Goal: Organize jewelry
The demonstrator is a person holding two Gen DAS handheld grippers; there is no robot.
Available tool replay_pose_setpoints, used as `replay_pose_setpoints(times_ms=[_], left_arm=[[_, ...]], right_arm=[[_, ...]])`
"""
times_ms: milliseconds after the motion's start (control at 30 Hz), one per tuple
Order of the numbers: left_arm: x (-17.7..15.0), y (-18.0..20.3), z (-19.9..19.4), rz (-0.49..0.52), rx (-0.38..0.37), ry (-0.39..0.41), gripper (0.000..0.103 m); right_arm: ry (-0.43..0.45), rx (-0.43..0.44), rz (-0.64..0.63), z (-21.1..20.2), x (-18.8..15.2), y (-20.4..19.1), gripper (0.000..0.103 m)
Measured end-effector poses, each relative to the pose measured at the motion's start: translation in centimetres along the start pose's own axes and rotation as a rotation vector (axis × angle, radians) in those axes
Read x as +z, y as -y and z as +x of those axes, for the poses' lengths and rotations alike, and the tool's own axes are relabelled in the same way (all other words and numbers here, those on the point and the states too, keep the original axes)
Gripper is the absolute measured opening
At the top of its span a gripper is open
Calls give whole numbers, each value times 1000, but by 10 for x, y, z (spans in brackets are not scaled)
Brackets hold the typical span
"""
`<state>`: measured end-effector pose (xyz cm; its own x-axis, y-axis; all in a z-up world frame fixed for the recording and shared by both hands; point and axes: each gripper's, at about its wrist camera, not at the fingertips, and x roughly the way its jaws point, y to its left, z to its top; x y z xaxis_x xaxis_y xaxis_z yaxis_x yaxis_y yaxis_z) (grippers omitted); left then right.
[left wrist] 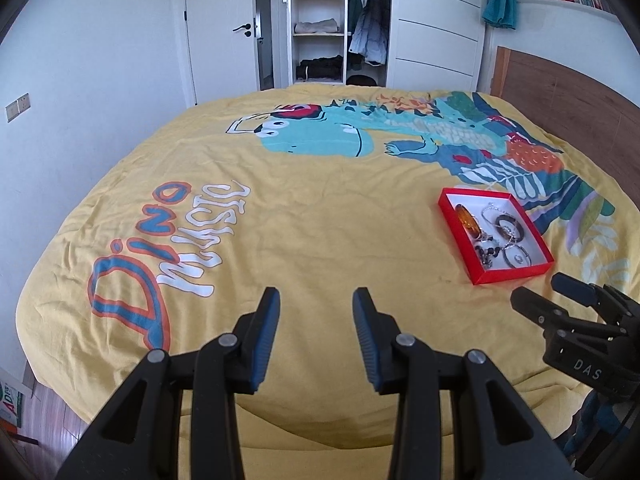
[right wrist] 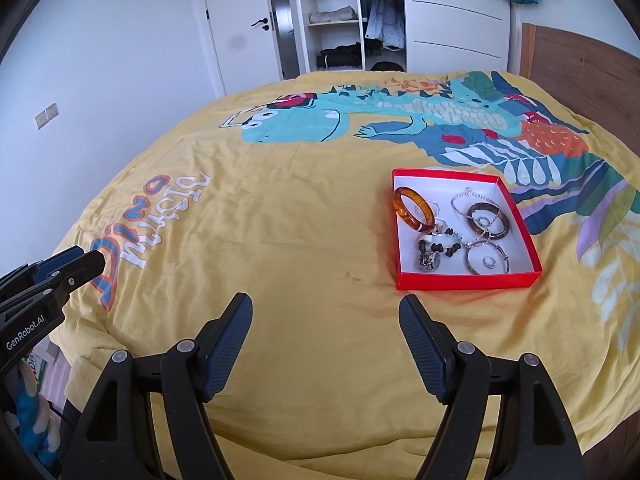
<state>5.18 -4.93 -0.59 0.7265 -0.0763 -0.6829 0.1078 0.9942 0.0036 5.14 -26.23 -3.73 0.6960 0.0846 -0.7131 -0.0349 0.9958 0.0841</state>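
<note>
A red box with a white inside lies on the yellow bedspread, right of centre; it also shows in the left wrist view. In it lie an amber bangle, a dark bangle, silver bangles, a small ring, silver chains and a beaded bracelet. My right gripper is open and empty over the bed, near and left of the box. My left gripper is open and empty, farther left. The right gripper shows at the left view's right edge.
The yellow dinosaur bedspread covers the whole bed. A wooden headboard stands at the right. An open wardrobe with clothes and a white door stand beyond the bed. Wooden floor shows at lower left.
</note>
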Motion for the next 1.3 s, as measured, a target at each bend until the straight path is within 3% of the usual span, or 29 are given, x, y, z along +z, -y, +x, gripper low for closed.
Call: replay_pose_setpoints(times_ms=[1300], left_arm=[[-16, -4, -4, 0, 5, -8, 37]], right_arm=[[-14, -8, -13, -5, -16, -2, 77]])
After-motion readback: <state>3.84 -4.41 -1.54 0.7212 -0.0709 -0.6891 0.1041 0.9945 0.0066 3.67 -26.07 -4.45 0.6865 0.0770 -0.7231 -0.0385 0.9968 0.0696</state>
